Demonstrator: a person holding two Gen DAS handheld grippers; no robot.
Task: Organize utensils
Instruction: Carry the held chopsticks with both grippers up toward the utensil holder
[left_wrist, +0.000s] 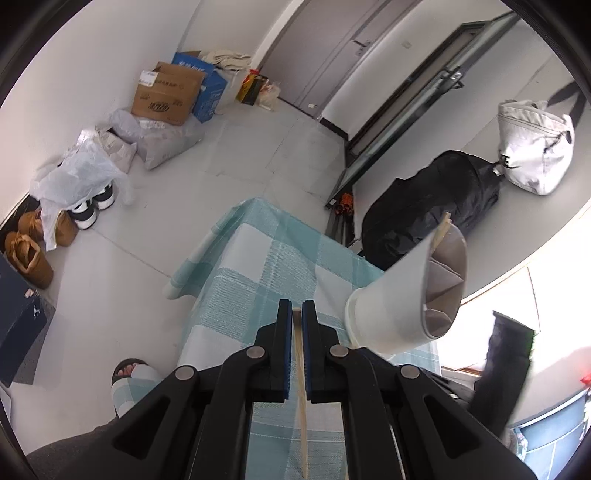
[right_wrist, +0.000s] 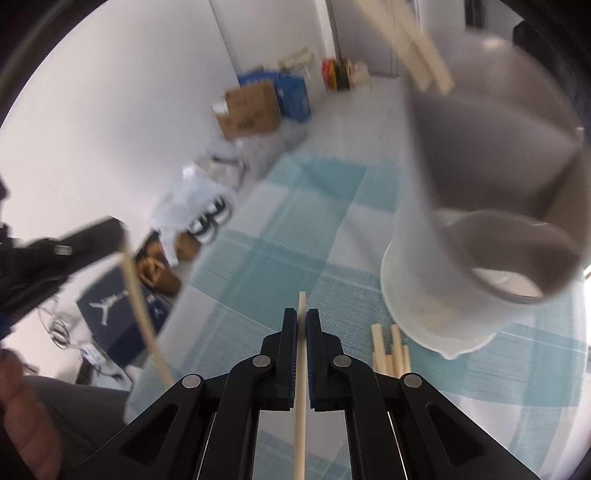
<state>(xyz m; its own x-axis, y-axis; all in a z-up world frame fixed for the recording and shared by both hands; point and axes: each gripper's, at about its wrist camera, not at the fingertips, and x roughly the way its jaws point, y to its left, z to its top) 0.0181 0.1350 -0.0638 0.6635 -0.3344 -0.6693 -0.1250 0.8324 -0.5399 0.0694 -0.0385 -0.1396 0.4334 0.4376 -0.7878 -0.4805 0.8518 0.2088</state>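
**A:** What is your left gripper (left_wrist: 297, 314) doing?

**B:** It is clenched on a chopstick (left_wrist: 301, 398). The stick runs back between the blue pads (left_wrist: 284, 354) toward the camera, and its top end sits level with the fingertips. In the right wrist view you see that same gripper at the left edge, blurred, with the stick hanging down from it at a slant.

**A:** And your right gripper (right_wrist: 301, 315)?

**B:** Also clenched, on a second chopstick (right_wrist: 300, 387). Its tip pokes out a little past the fingertips, above the checked cloth (right_wrist: 280, 236).

**A:** Where is the holder?

**B:** The white holder (left_wrist: 391, 306) stands on the cloth, to the right of both grippers. In the left wrist view it looks tilted, though that may be lens bend. It has a round base and a taller back wall, with a grey lining inside. Chopstick ends (left_wrist: 443, 230) stick out over its top edge, so you have some in it already.

**A:** Any left on the table?

**B:** Yes. A few loose sticks (right_wrist: 391, 350) lie on the cloth just beside the holder's base, right of your right gripper. The view is blurred, so I cannot count them surely.

**A:** What else is there?

**B:** Boxes (left_wrist: 170, 92) and shoes (left_wrist: 92, 206) on the floor by the wall, and a black bag (left_wrist: 424, 206) beyond the table.
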